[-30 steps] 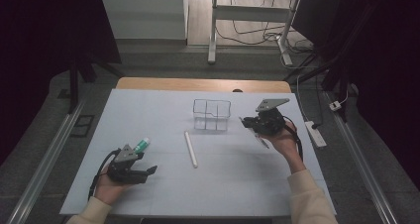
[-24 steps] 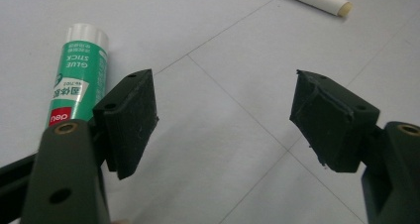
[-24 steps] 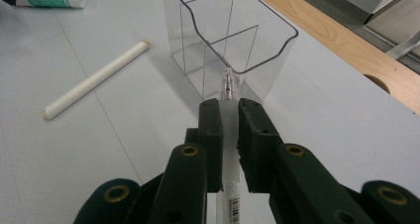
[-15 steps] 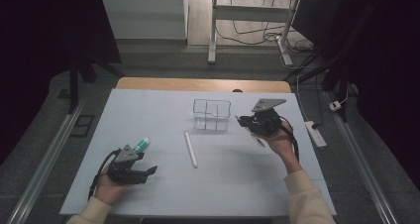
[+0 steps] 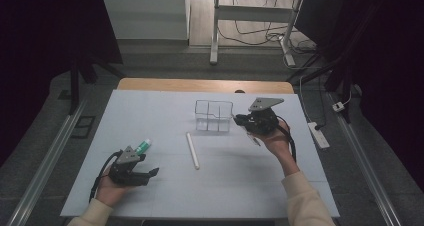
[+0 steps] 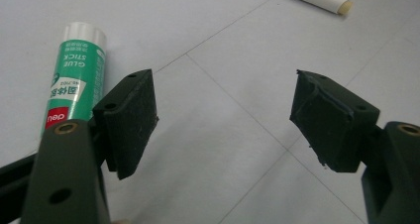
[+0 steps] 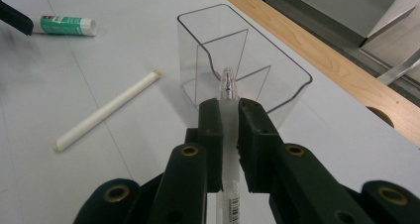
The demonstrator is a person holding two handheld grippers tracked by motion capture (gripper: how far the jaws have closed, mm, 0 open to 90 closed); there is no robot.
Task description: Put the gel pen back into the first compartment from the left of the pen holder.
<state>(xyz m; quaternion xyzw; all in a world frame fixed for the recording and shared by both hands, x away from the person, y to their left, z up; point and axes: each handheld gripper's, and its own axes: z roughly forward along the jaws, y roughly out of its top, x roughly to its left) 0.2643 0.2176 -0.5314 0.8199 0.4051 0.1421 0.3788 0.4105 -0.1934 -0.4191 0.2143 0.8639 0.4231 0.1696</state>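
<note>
The right gripper is pinching a clear pen between its jaws, tip pointing up-frame toward the clear organizer, which sits centre to upper right of the right gripper view; in the high view the right gripper is just right of the organizer at frame centre. Best approach, imo: raise the pen tip above the near wall, line it up w/ one compartment, tilt it more upright, then let go only once the tip is inside, else it may hit the rim or a divider and skid off. The organizer looks empty: 3 or so compartments split by clear dividers, nothing visible in any. The left gripper has its jaws spread wide w/ nothing between, low at the lower left of the high view. A glue stick lies just beside its left jaw at the upper left of the left gripper view, touching or not I can't tell. A white stick lies on the table, centre frame, apart from the organizer.
</note>
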